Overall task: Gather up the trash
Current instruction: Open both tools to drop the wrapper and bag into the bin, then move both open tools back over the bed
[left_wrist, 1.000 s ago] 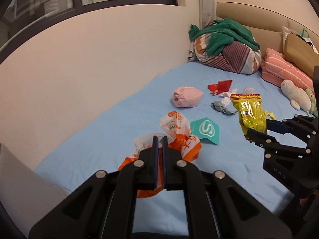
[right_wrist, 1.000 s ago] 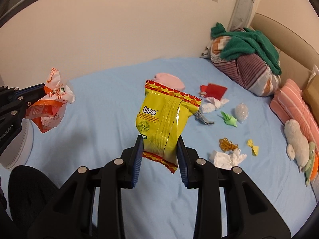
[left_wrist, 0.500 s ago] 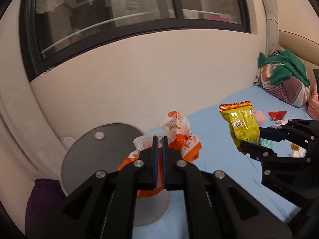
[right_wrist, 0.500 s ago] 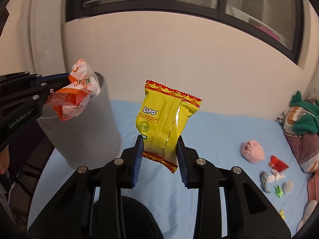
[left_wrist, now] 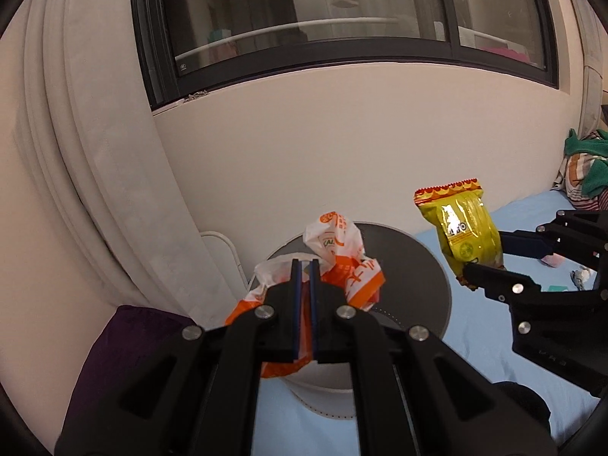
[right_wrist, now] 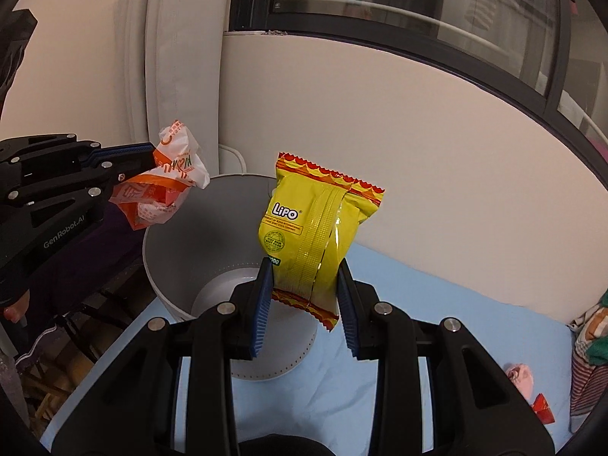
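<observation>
Trash: my left gripper (left_wrist: 304,281) clamps the orange wrapper (left_wrist: 342,262), right gripper (right_wrist: 306,296) pinches the yellow snack bag (right_wrist: 315,228), both over the white bin (right_wrist: 171,235). Neither dropped yet; more bits, e.g. a red scrap (right_wrist: 541,406), left on the blue bed (right_wrist: 456,304) far right.

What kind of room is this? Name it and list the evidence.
Most likely a bedroom. A bed with a light blue sheet runs along the wall under a dark-framed window, a heap of clothes or bedding lies at its far end, and a white waste bin stands on it.

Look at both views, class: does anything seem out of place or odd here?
Yes. A white bin stands on the blue bedsheet, an unusual spot. Small litter lies on the sheet at the right. The crumpled orange wrapper and yellow snack bag are held, not dropped.
</observation>
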The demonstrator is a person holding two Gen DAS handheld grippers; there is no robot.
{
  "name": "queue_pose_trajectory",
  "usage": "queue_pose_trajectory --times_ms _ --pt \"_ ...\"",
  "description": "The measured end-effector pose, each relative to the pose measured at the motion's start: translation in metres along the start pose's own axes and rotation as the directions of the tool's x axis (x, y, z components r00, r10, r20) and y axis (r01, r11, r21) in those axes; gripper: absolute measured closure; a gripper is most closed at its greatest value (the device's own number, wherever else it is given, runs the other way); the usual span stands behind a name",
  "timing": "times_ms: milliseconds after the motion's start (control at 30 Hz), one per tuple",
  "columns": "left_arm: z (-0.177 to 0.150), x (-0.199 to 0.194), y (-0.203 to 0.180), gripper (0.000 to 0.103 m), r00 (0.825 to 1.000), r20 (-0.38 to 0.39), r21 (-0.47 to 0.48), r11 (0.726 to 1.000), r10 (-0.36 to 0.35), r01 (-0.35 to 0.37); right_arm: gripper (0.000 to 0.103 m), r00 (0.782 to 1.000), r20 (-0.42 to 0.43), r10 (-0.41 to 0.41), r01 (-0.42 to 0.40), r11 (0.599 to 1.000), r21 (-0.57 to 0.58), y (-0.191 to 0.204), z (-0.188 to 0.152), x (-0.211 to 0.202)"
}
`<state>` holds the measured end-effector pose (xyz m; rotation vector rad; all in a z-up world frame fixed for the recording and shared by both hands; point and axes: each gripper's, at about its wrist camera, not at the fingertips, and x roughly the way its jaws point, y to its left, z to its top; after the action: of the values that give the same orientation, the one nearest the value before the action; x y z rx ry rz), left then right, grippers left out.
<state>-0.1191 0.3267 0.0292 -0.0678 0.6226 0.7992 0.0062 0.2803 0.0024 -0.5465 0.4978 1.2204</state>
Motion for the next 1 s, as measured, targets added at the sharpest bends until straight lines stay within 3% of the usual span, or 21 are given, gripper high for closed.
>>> queue_pose_trajectory --times_ms 200,267,367,400,433,500,1000 --pt "0.000 0.016 0.008 0.097 1.000 -0.018 -0.014 1.000 0.006 -0.006 0.070 1.000 -0.009 0.014 -0.014 1.000 -0.024 0.018 0.011 0.009" --pt "-0.001 0.020 0.008 0.095 1.000 -0.022 -0.004 1.000 -0.002 0.002 0.049 1.000 -0.009 0.019 -0.019 1.000 -0.022 0.018 0.010 0.010" --pt "-0.003 0.027 0.004 0.088 0.999 -0.036 0.018 1.000 -0.006 0.006 0.043 1.000 -0.007 0.015 -0.015 1.000 -0.022 0.016 0.009 0.012" --pt "-0.004 0.029 0.003 0.070 0.999 -0.039 0.025 1.000 0.001 0.000 0.043 1.000 -0.011 0.013 -0.013 1.000 -0.024 0.016 0.008 0.013" --pt "-0.004 0.029 0.002 0.044 0.999 -0.035 0.030 0.999 0.014 -0.013 0.043 1.000 -0.015 0.010 -0.010 1.000 -0.026 0.015 0.008 0.014" --pt "-0.004 0.026 -0.001 0.027 0.999 -0.004 0.047 0.998 0.052 -0.052 0.043 1.000 -0.023 0.004 -0.005 1.000 -0.028 0.013 0.006 0.016" --pt "0.003 0.023 -0.022 0.027 1.000 0.007 0.071 0.998 -0.002 0.002 0.043 0.998 -0.043 -0.036 0.036 0.999 0.012 -0.007 -0.015 0.002"
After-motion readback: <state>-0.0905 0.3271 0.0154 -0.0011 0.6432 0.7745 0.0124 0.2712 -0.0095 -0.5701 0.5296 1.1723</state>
